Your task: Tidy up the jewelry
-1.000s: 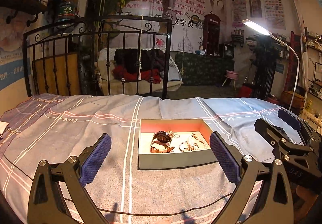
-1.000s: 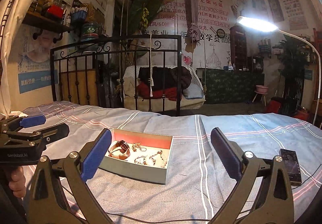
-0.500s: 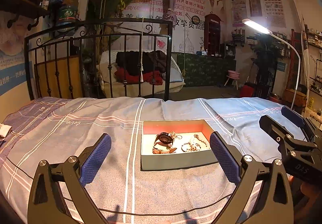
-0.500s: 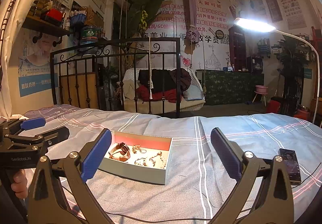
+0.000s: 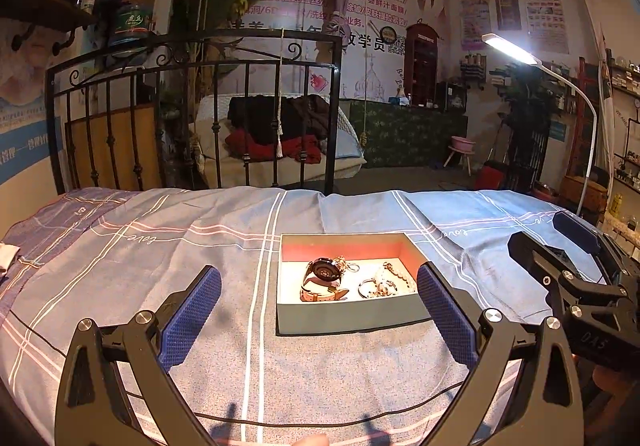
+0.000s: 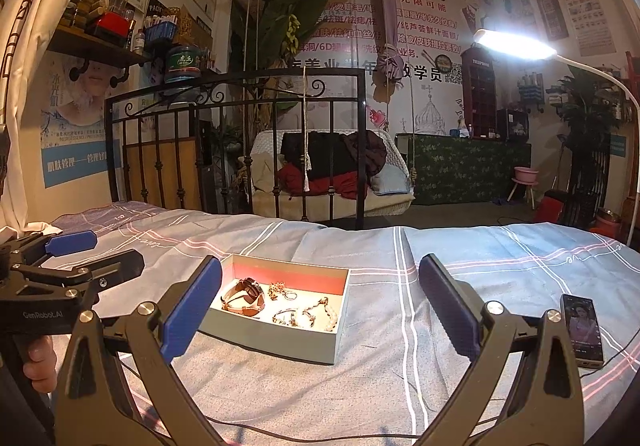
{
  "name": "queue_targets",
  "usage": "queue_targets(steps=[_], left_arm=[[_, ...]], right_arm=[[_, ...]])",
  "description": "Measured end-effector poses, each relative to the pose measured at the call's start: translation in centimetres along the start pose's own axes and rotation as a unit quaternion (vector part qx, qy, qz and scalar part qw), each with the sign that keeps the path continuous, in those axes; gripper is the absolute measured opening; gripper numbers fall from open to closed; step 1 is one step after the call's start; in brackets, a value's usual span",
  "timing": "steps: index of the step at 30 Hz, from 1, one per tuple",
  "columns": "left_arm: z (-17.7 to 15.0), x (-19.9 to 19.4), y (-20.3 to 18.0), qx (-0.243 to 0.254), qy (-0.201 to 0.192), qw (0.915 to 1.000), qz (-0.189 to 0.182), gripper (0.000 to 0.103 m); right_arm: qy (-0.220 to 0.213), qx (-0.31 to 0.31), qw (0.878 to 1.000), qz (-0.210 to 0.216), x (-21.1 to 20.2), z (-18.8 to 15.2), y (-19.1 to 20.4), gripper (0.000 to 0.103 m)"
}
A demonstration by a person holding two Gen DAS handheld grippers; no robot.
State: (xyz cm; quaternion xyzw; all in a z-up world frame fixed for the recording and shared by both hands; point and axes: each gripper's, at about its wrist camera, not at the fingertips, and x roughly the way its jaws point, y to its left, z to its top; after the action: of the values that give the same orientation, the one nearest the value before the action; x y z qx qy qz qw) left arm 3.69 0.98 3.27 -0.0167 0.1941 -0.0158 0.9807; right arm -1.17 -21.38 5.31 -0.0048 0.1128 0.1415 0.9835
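Between the left gripper's (image 5: pixel 319 310) blue, dimpled pads (image 5: pixel 191 316) lay a grey box (image 5: pixel 348 316) with a coral-pink lining, on a grey-blue bedsheet (image 5: pixel 140 258) checked in white and pink lines.

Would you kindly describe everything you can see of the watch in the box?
The watch has a round dark face and a tan strap that looks like leather, curled into a loop. It lies on its side, face tilted up, on the pale floor of the open grey box, in the left part. A thin gold-coloured chain lies at its face, apparently touching. Neither gripper touches it.
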Motion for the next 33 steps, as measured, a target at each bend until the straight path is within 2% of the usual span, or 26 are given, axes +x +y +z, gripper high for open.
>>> queue_targets(steps=[33], left_arm=[[-0.2, 0.78, -0.13, -0.001, 0.009, 0.9999, -0.006, 0.096]], right_arm=[[0.016, -0.001, 1.0, 0.006, 0.85, -0.32, 0.05, 0.097]])
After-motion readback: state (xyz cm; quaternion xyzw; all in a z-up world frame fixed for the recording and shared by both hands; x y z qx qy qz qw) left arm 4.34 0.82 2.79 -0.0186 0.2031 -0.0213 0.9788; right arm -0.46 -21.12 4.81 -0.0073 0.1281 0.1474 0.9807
